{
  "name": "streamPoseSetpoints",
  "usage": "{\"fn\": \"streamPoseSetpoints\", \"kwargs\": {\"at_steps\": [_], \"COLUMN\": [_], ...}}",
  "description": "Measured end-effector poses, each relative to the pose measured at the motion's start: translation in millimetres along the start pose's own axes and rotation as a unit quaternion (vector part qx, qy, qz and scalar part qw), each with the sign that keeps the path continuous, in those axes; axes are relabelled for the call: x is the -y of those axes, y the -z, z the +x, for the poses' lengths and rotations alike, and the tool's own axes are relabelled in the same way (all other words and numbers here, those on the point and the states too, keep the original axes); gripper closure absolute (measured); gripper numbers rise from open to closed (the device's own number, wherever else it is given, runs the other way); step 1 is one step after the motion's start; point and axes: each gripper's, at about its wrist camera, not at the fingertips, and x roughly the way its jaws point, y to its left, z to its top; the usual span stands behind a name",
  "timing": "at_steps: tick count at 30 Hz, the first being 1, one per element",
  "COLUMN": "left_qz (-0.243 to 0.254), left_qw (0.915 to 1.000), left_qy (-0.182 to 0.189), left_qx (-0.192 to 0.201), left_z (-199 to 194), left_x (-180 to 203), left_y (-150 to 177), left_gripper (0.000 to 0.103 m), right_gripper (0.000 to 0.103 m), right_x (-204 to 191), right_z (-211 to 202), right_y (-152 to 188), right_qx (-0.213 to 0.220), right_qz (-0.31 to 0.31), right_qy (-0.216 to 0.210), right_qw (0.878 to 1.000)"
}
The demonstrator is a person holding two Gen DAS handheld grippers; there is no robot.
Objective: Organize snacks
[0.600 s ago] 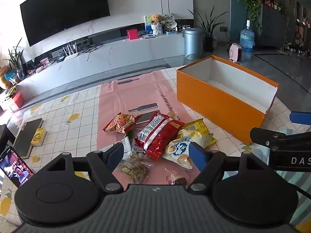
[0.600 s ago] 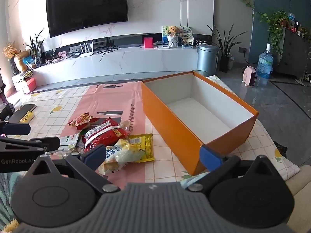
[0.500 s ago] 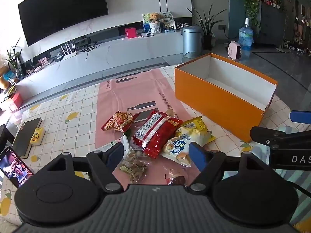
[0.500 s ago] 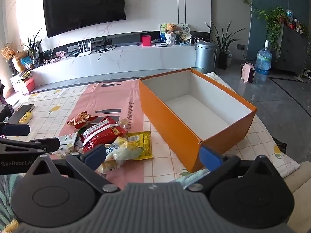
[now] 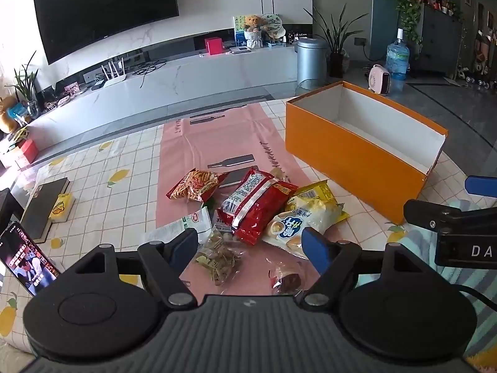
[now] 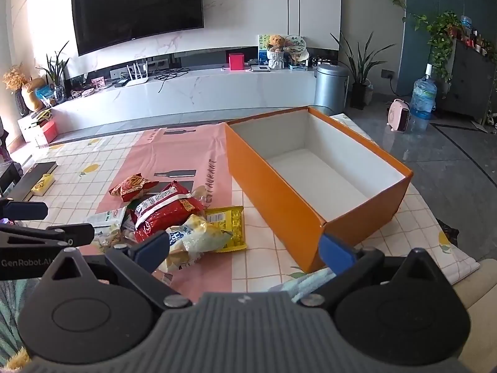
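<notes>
A heap of snack packets lies on a pink mat (image 5: pixel 217 143): a big red bag (image 5: pixel 254 205), an orange-red chips bag (image 5: pixel 192 185), a yellow packet (image 5: pixel 320 192), a white-blue puffed bag (image 5: pixel 289 227), a clear nut packet (image 5: pixel 217 261) and a small dark-red sweet (image 5: pixel 287 279). To the right stands an orange box (image 5: pixel 351 152) with white walls, nothing inside it. My left gripper (image 5: pixel 250 245) hovers open just before the heap, holding nothing. My right gripper (image 6: pixel 245 245) is open too, between the white-blue bag (image 6: pixel 192 236) and the orange box (image 6: pixel 279 192).
The table wears a chequered lemon cloth (image 5: pixel 102 186). At its left edge lie a dark book (image 5: pixel 43 208), a yellow pack (image 5: pixel 60 206) and a lit phone (image 5: pixel 28 258). Beyond the table are a TV console (image 5: pixel 170 84), a bin (image 5: pixel 312 59) and plants.
Both views have shifted slightly: the snacks and the box sit a little lower and nearer in the frames. Both grippers stay open and hold nothing.
</notes>
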Motion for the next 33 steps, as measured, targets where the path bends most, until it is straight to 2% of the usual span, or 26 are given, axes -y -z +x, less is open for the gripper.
{"fn": "streamPoseSetpoints", "kwargs": {"at_steps": [11, 22, 33], "left_qz": [-0.018, -0.014, -0.029], "left_qw": [0.9998, 0.9998, 0.9996], "left_qy": [0.009, 0.013, 0.002], "left_qx": [-0.001, -0.002, -0.003], "left_z": [3, 6, 7], "left_x": [-10, -13, -18], "left_y": [1, -1, -1], "left_gripper": [0.014, 0.014, 0.014], "right_gripper": [0.004, 0.004, 0.004], "right_x": [-1, -13, -8], "right_z": [5, 7, 12], "right_y": [-2, -4, -5], "right_qx": [-0.008, -0.007, -0.013], "right_qz": [0.011, 0.004, 0.006], "right_qy": [0.008, 0.021, 0.010], "right_qw": [1.000, 1.000, 1.000]}}
